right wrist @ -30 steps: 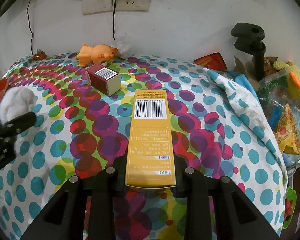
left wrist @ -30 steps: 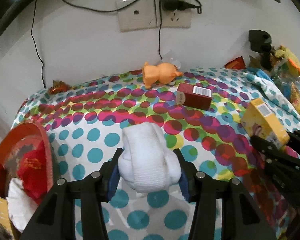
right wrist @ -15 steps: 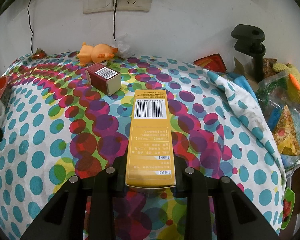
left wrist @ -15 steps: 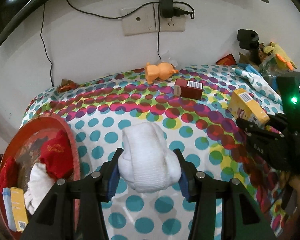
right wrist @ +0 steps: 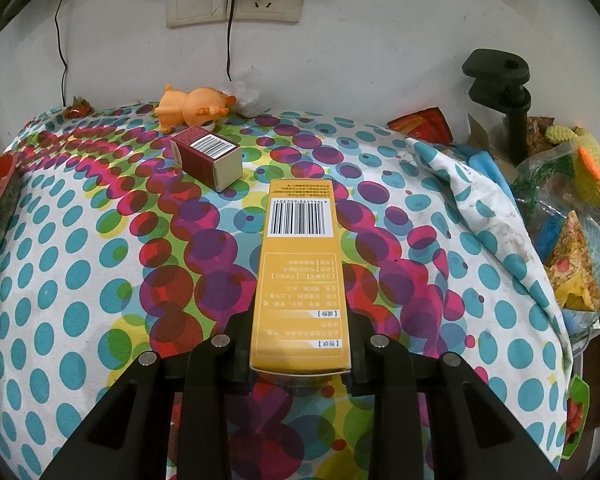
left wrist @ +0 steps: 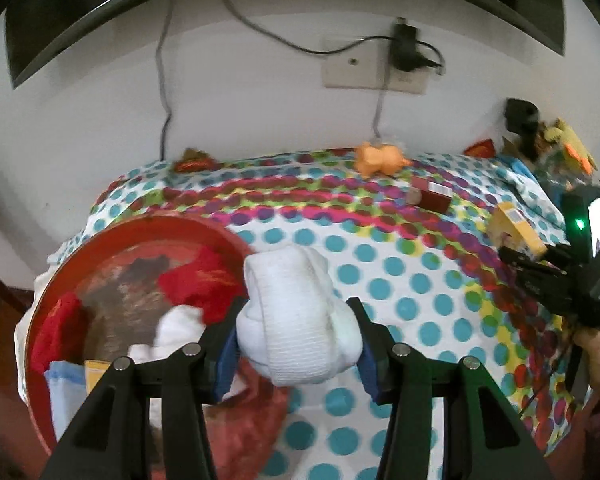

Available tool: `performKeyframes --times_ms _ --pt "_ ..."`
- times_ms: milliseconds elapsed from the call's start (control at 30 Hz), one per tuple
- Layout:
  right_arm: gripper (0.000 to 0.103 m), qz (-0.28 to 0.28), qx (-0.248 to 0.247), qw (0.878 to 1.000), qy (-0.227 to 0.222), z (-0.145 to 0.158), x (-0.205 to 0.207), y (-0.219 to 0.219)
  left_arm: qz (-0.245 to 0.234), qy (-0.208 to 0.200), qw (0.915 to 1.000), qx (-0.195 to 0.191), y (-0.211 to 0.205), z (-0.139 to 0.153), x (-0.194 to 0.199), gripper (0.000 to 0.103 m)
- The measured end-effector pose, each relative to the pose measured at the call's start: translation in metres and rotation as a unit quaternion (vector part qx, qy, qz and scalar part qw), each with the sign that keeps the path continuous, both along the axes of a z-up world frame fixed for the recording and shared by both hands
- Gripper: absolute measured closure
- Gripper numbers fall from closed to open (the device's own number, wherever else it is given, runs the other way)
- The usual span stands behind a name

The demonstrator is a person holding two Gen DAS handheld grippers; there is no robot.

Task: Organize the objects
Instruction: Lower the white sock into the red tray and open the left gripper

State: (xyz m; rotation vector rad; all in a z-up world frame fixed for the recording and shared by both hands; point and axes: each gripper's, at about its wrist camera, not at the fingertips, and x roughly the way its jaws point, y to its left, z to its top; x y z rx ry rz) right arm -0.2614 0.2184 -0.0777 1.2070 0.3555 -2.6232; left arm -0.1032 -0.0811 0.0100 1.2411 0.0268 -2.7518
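I have two claws, and both are full. My left claw [left wrist: 296, 340] squeezes a rolled white sock [left wrist: 296, 312] between its blue pads [left wrist: 225, 354]. The sock is up in the air, right by the edge of the red bowl [left wrist: 60, 280], which sits at about 9 o'clock from the sock. My right claw [right wrist: 300, 354] is shut tight on a long yellow box [right wrist: 300, 280]. The box points away from me toward 12 o'clock, over the spotty cloth [right wrist: 60, 280] on the counter.

I think the tidying is partly done. The red bowl already has things in it: a red cloth [left wrist: 204, 280], another white sock [left wrist: 172, 332], a small yellow box [left wrist: 96, 372] and something pale blue [left wrist: 64, 384]. So some things are put away.

What is left? The sock in my left claw is not in the bowl yet. I think it goes in next, and I must let go over the bowl, not over the rim. The long yellow box in my right claw needs a home too.

Two more things sit loose on the cloth. A dark red box [right wrist: 208, 156] lies at about 11 o'clock from the long yellow box. An orange toy [right wrist: 192, 108] lies on its side just behind it, near the wall. At 3 o'clock, a heap of bags and toys [right wrist: 568, 216] sits off the counter's edge. I cannot tell if that heap is part of my job.
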Motion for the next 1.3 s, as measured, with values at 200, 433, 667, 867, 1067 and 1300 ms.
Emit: performKeyframes --times_ms 200,433,667,867,1067,1300 --pt "0.075 0.0 -0.001 1.0 0.0 0.0 0.0 0.0 0.046 -0.003 0.9989 0.0 -0.046 0.002 0.004 0.053" --pt "0.075 0.0 -0.001 1.0 0.0 0.0 0.0 -0.001 0.088 -0.01 0.9961 -0.007 -0.087 -0.001 0.007 0.053" --pt "0.075 -0.001 0.0 1.0 0.0 0.0 0.0 0.0 0.111 -0.013 0.9937 -0.005 -0.122 -0.001 0.007 0.053" --pt "0.075 -0.001 0.0 1.0 0.0 -0.001 0.0 -0.001 0.152 -0.032 0.9877 0.016 -0.16 -0.009 0.004 0.053" --pt "0.075 -0.002 0.0 1.0 0.0 0.0 0.0 -0.002 0.155 -0.049 0.9863 0.025 -0.181 -0.019 0.001 0.053" --pt "0.075 -0.002 0.0 1.0 0.0 0.001 0.0 -0.002 0.158 -0.078 0.9843 0.009 -0.19 -0.039 -0.006 0.053"
